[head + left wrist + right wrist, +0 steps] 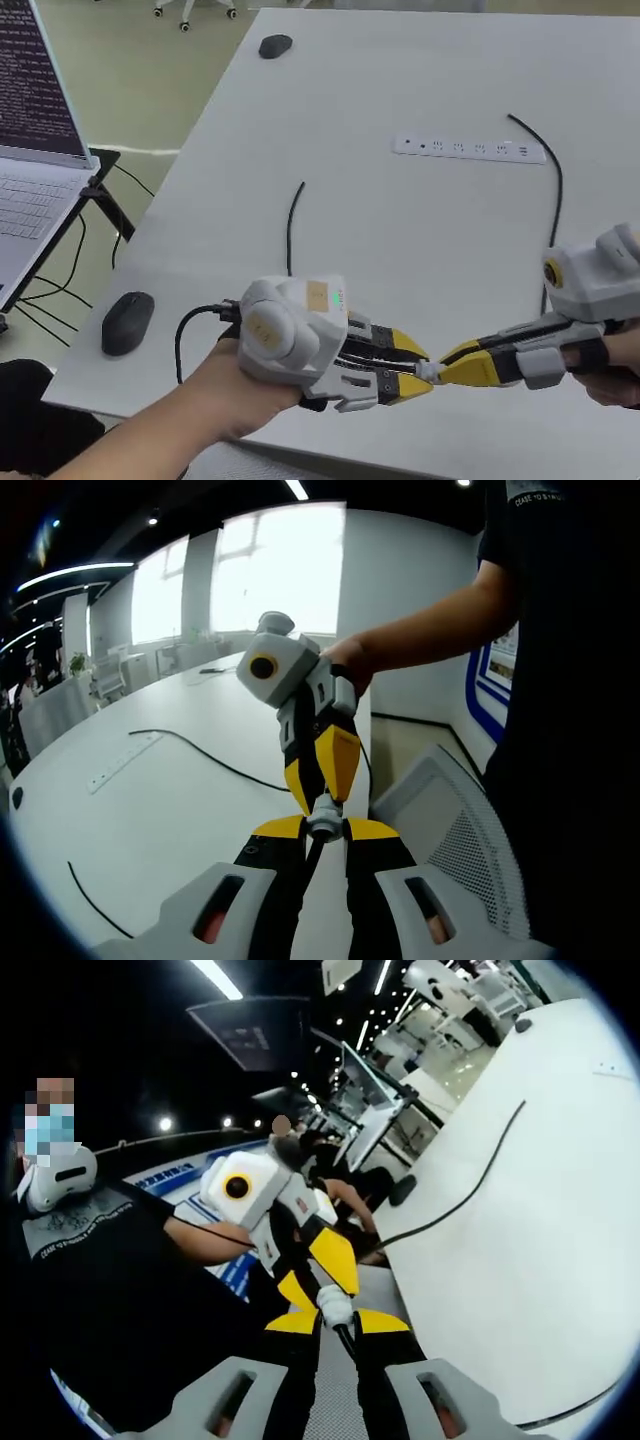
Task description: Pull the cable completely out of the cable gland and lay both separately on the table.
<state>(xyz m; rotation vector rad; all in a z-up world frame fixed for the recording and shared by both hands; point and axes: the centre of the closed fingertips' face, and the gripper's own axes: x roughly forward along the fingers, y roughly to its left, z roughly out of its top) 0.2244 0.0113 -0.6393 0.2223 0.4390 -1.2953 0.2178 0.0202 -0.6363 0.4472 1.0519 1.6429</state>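
Note:
A small white cable gland (427,371) hangs in the air over the table's near edge, between my two grippers, which meet tip to tip. My left gripper (418,367) comes from the left and is shut on the gland (325,821), which sits between its yellow tips. My right gripper (450,366) comes from the right. Its fingers pinch the black cable (346,1341) right where it leaves the gland (335,1305). A thin black cable (290,225) lies on the table and runs under the left gripper; I cannot tell whether it joins the gland.
On the white table (350,110), a white power strip (468,149) lies at the back right, its black lead (553,200) curving toward the right gripper. A black mouse (127,322) sits at the left edge, another (275,45) far back. A laptop (30,130) stands left.

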